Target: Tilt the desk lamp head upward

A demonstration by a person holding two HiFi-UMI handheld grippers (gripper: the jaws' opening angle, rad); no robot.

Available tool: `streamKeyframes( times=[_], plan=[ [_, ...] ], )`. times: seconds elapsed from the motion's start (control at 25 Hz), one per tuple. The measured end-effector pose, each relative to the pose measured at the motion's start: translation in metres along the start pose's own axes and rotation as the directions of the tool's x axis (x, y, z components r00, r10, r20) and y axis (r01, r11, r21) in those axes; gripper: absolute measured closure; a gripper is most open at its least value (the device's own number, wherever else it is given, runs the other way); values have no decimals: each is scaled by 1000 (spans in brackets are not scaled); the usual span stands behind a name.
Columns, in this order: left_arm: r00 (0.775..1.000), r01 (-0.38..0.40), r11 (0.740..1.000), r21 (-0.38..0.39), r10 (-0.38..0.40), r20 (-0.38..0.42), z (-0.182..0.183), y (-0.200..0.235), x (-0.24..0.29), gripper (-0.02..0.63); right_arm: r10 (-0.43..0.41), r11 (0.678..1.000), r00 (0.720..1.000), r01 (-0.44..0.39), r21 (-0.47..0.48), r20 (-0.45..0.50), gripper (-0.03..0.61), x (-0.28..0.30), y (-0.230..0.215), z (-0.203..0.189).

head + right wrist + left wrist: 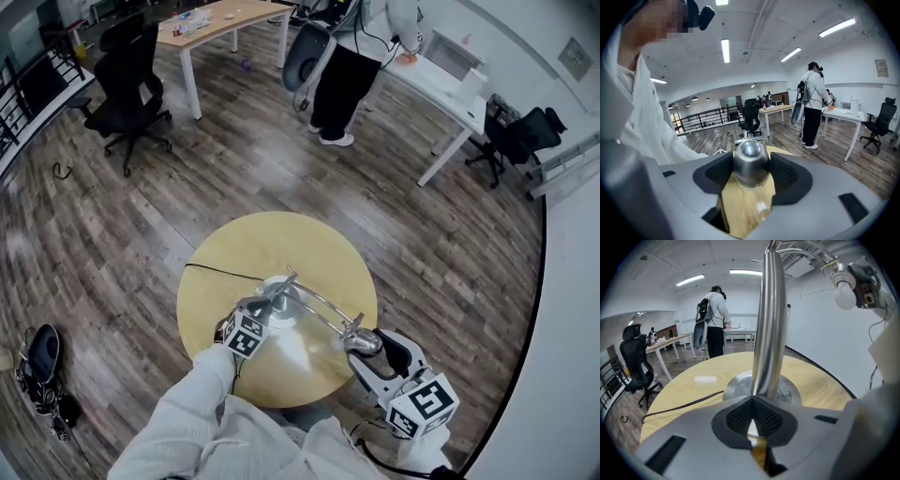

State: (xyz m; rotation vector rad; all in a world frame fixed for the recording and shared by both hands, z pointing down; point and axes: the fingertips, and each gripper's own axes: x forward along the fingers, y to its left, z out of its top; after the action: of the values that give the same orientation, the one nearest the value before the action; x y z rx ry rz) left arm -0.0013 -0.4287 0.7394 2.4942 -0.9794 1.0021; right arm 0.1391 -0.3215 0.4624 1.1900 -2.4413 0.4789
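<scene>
Two grippers met one desk lamp (314, 314) on the round table (225, 272). Its chrome lamp base (284, 302) stood near the table's middle. The left gripper (262, 307) reached in from the table's near side. Its jaws were drawn narrow and clamped on the upright lamp stem (768, 324) just above the base. The right gripper (751, 174) came from the table's near-right side, with its jaws spread wide and both pads pressed on the domed lamp head (751, 161). The head hung at the end of the lamp's thin arm, above the table's near-right rim, clear of the top. A dark cable (220, 273) ran from the base to the table's left edge and over it.

Open wood floor (112, 234) ringed the table on its left and far sides. The nearest furniture stood well beyond the far side: an office chair (127, 84), two desks (211, 23) and a standing person (352, 56). A curved white wall (572, 309) lay to the table's right, with a strip of floor between.
</scene>
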Motion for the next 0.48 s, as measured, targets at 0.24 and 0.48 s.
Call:
streamKeyframes(
  times=[0.24,0.48],
  plan=[
    [1000,7,1000,4,-7,0,2,-2,-1,615,-20,998,999,17,-60,-44,318,-3,8,31],
    [1000,5,999,36,-5,-5,1,-3,-3,615,-40,995,994,30,-96,-98,319,-3,15,55]
  ],
)
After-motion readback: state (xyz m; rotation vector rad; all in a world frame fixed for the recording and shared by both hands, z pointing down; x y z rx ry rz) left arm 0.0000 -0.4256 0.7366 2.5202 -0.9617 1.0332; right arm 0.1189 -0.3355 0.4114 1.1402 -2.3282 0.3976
